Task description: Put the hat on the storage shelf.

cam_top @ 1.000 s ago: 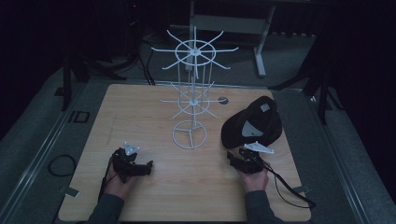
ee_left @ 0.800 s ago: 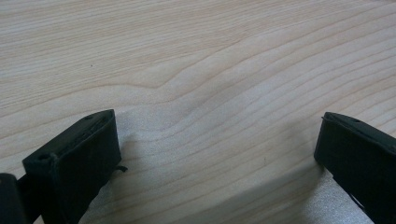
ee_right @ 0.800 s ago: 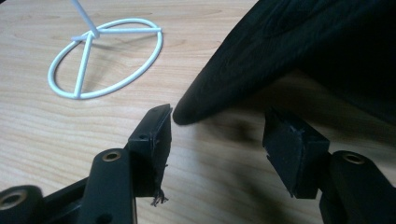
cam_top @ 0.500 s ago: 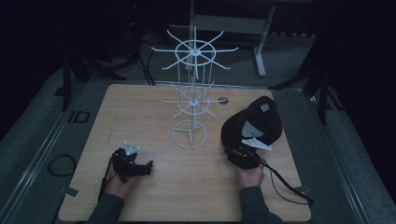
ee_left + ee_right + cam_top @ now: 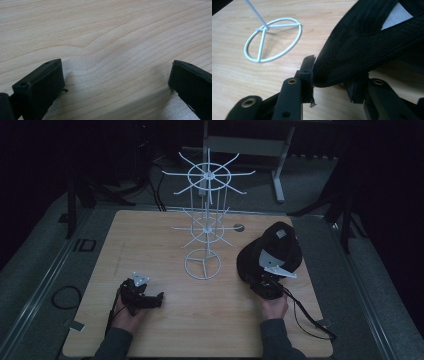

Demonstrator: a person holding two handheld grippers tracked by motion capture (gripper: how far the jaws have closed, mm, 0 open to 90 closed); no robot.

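Note:
A black cap [image 5: 272, 252] lies on the right side of the wooden table [image 5: 150, 235], a white label inside it. My right gripper [image 5: 263, 279] is at its near edge. In the right gripper view the cap's brim [image 5: 362, 42] fills the gap between the jaws of the right gripper [image 5: 332, 75]. These jaws have just been closing: the left fingertip [image 5: 308, 67] touches the brim's edge and the other is partly hidden under it. My left gripper [image 5: 156, 300] rests low at the front left, and in its own view the left gripper [image 5: 116, 75] stands open over bare wood.
A white wire display rack [image 5: 206, 220] with radiating hooks stands mid-table, and its ring base [image 5: 273, 40] sits just left of the cap. A cable [image 5: 305, 317] trails from the right gripper to the front right. Dark floor and stands surround the table.
The right gripper has edged forward to the cap's brim and its jaws have narrowed around it. The left hand has stayed put.

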